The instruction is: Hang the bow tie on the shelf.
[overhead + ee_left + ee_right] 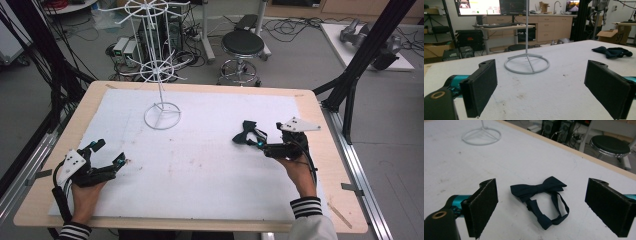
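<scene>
A dark navy bow tie (244, 134) with its strap lies flat on the white mat, right of centre. My right gripper (258, 139) is open just behind it. In the right gripper view the bow tie (537, 189) lies between and just ahead of the spread jaws of the right gripper (541, 195), untouched. My left gripper (109, 153) rests open near the mat's left front, with nothing between its jaws. The left gripper (541, 77) faces a white wire rack (527, 63), with the bow tie (612, 52) far off to the right.
The white wire rack (161, 116) stands on its ring base at the back middle of the mat (200, 165); its arms spread higher up. The ring base (481, 136) also appears in the right gripper view. A black stool (242, 44) and cables lie on the floor beyond the table.
</scene>
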`<state>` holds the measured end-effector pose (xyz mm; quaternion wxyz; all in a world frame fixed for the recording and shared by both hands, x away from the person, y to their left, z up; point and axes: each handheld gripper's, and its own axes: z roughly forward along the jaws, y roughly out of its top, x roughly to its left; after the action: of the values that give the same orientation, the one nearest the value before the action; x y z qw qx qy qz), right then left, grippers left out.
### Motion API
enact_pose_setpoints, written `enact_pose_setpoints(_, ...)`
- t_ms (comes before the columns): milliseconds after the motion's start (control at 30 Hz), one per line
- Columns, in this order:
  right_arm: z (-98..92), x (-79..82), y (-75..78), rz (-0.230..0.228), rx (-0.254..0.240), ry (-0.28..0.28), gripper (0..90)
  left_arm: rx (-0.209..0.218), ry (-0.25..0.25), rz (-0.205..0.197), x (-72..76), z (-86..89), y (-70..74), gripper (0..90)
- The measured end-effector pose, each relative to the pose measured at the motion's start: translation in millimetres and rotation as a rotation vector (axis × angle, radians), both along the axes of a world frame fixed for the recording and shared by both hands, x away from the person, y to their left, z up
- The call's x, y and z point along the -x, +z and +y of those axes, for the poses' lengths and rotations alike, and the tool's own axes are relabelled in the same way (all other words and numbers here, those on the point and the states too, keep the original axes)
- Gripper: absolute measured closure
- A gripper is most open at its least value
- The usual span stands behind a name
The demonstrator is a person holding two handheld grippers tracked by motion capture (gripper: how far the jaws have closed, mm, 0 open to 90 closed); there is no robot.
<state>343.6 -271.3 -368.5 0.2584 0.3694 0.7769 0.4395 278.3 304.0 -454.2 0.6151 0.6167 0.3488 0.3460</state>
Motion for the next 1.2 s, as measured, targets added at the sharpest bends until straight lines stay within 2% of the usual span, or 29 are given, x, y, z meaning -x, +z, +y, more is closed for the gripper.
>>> enact_pose_setpoints(233,3.2,-23.9,7.1,0.074,0.059,0.021,10.3,0.0,0.001,0.002,-0.3,0.1,0.0,11.5)
enact_pose_setpoints(267,2.8,-31.2,7.2,0.094,0.054,0.024,10.3,0.001,0.0,0.002,-0.3,0.0,0.0,11.5)
enact_pose_setpoints(300,2.8,-31.2,7.2,0.094,0.054,0.024,10.3,0.001,0.001,0.002,-0.3,-0.1,0.0,11.5)
enact_pose_setpoints(433,2.2,-43.6,5.4,0.149,0.064,0.02,10.3,-0.003,0.0,0.005,-0.5,0.3,0.2,11.5)
enact_pose_setpoints(633,3.0,-62.0,0.6,0.204,0.116,0.016,10.3,0.001,-0.001,0.009,-0.9,0.0,0.3,11.5)
enact_pose_setpoints(700,4.0,-68.5,-1.7,0.225,0.149,0.014,10.3,0.0,-0.002,0.01,-0.9,0.0,0.3,11.5)
enact_pose_setpoints(800,5.0,-75.1,-4.8,0.237,0.153,0.012,10.4,-0.002,-0.001,0.009,-0.9,0.0,0.3,11.5)
enact_pose_setpoints(833,4.6,-78.3,-8.1,0.255,0.147,0.003,10.3,-0.002,-0.001,0.009,-0.9,0.0,0.2,11.5)
enact_pose_setpoints(933,4.7,-80.6,-11.4,0.268,0.165,0.005,10.4,-0.002,-0.001,0.008,-0.9,0.0,0.3,11.5)
enact_pose_setpoints(1067,1.2,-84.9,-15.7,0.306,0.157,-0.001,10.4,-0.003,0.0,0.007,-0.8,-0.3,0.2,11.5)
enact_pose_setpoints(1133,2.0,-87.8,-15.6,0.338,0.194,0.002,10.4,-0.004,0.0,0.009,-0.8,-0.1,0.3,11.5)
enact_pose_setpoints(1200,4.3,-90.3,-13.6,0.346,0.218,0.01,10.4,-0.003,0.001,0.009,-0.9,-0.3,0.3,11.6)
